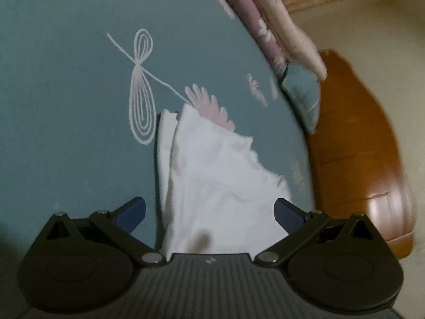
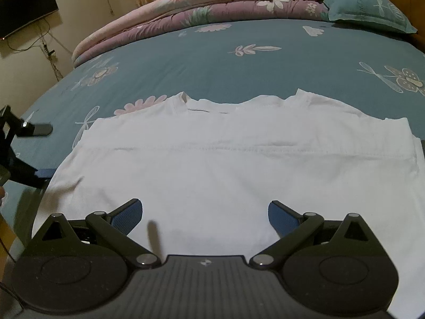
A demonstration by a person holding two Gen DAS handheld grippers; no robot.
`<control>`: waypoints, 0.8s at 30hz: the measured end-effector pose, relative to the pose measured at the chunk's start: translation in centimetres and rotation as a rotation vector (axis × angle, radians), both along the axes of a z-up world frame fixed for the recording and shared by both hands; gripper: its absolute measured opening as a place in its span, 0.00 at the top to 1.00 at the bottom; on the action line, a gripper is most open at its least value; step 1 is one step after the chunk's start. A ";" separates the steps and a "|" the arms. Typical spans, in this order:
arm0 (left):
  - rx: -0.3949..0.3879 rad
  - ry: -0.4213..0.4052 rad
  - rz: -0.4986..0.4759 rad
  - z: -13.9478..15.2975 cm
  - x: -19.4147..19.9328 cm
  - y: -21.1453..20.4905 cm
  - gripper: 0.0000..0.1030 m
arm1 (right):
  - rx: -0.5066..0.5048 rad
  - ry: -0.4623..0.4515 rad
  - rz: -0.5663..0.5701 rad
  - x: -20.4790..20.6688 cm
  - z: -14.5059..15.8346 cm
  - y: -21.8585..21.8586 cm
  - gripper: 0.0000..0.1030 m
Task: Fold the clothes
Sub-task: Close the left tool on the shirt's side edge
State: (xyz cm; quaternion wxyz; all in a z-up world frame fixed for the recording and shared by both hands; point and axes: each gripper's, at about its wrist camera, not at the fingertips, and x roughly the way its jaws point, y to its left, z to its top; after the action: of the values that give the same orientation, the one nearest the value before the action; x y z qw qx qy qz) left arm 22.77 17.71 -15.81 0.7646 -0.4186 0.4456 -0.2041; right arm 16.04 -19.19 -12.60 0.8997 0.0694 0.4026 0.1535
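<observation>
A white garment (image 2: 212,159) lies folded and spread flat on the teal flowered bedsheet (image 2: 239,61). My right gripper (image 2: 205,216) hovers over its near part, jaws wide apart, nothing between them. In the left wrist view the same white garment (image 1: 212,175) runs away from my left gripper (image 1: 209,212), which is open above the cloth's end without pinching it. The left gripper (image 2: 18,154) also shows at the far left edge of the right wrist view, beside the garment's left side.
Folded pink and purple quilts (image 2: 212,2) and a teal pillow (image 2: 366,5) lie along the far side of the bed. A wooden bed frame (image 1: 358,146) borders the mattress. A dark screen (image 2: 26,8) with dangling cables hangs on the wall.
</observation>
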 end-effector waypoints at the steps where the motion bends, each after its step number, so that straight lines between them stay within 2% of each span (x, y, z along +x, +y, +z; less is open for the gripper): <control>1: -0.016 -0.001 0.002 -0.1 0.3 0.0 0.01 | 0.003 0.000 0.001 0.0 0.0 -0.1 0.00; 11: 0.026 -0.007 -0.074 0.0 4.5 -2.2 0.01 | -0.019 -0.009 0.004 -0.3 -0.2 0.2 0.00; 15: -0.004 0.000 -0.106 -0.1 3.1 -1.8 0.01 | -0.033 -0.014 0.007 -0.5 -0.2 0.3 0.00; 20: -0.079 0.051 -0.114 -0.7 -0.3 -1.5 0.01 | -0.014 -0.018 0.005 -0.6 -0.2 0.1 0.00; 24: -0.100 0.049 -0.110 -1.0 -0.4 -1.4 0.01 | -0.012 -0.020 0.005 -0.6 -0.3 0.1 0.00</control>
State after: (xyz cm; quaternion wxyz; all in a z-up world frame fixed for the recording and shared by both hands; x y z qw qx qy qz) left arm 22.40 16.31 -16.84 0.7194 -0.4358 0.4757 -0.2576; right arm 15.42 -19.07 -12.87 0.9037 0.0613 0.3947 0.1539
